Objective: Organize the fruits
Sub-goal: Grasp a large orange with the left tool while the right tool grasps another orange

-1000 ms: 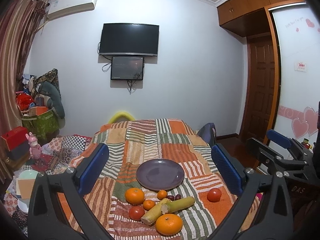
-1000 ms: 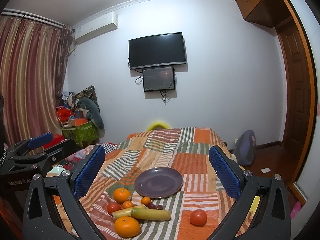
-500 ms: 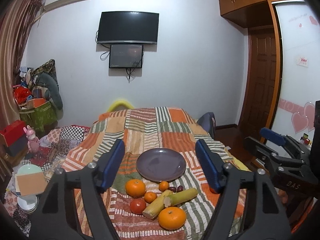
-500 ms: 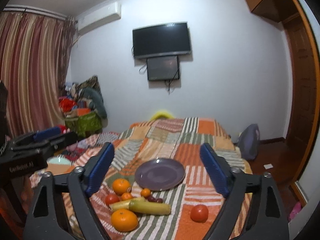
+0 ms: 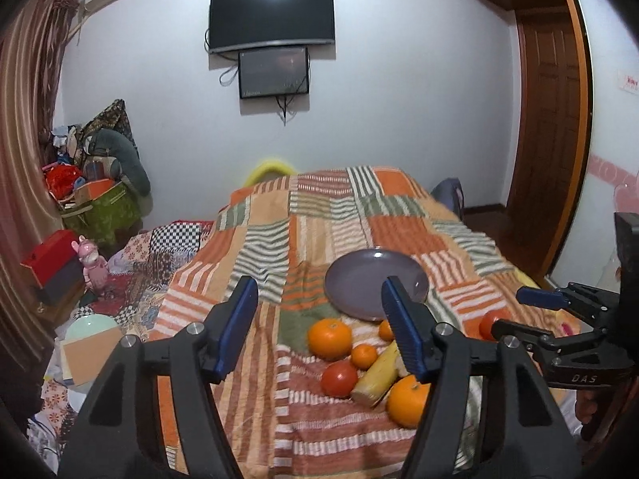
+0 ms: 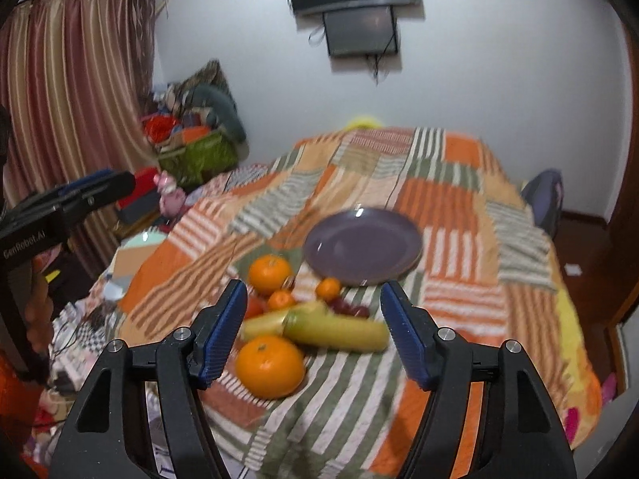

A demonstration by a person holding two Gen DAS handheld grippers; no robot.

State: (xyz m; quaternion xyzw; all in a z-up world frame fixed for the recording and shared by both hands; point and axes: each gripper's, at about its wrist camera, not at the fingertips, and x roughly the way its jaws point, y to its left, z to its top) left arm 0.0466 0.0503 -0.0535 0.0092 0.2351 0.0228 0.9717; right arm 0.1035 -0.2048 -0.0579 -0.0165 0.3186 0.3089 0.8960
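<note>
Both of my hand-held grippers hang above the near end of the bed (image 5: 319, 215), which is covered with a patchwork striped quilt (image 6: 451, 183). Nothing is held in either.

Left hand-held gripper (image 5: 319, 329): blue pads spread apart, nothing between them but quilt. It sits left of the fruit pile; its right pad (image 5: 403, 339) overlaps the pile in the left wrist view.

Right hand-held gripper (image 6: 311, 329): pads apart, empty. In the right wrist view the fruit pile lies in the gap between them. This view is motion-blurred.

Fruit, all on the quilt, none on the plate:
- Purple plate (image 6: 361, 245), mid-bed, bare, just beyond the pile.
- Large orange (image 6: 269, 365), nearest to me, touching the pale sugarcane piece (image 6: 275, 319).
- Green sugarcane piece (image 6: 335, 331), lying crosswise, one end against the pale one.
- Second large orange (image 6: 269, 273) at the far left of the pile, near the plate rim.
- Two small mandarins: one (image 6: 281, 300) beside the second orange, one (image 6: 328, 288) just at the plate's near edge.
- Dark red dates (image 6: 351, 309) between the green piece and the plate; count unclear from blur.
- Tomato (image 5: 339, 377) at the pile's left, touching the pale piece.
- Another tomato (image 5: 493, 321), apart from the pile to the right, partly hidden behind my right gripper body in the left wrist view.

Wall beyond the bed: a television (image 5: 271, 16) with a smaller screen (image 5: 273, 72) below it.
</note>
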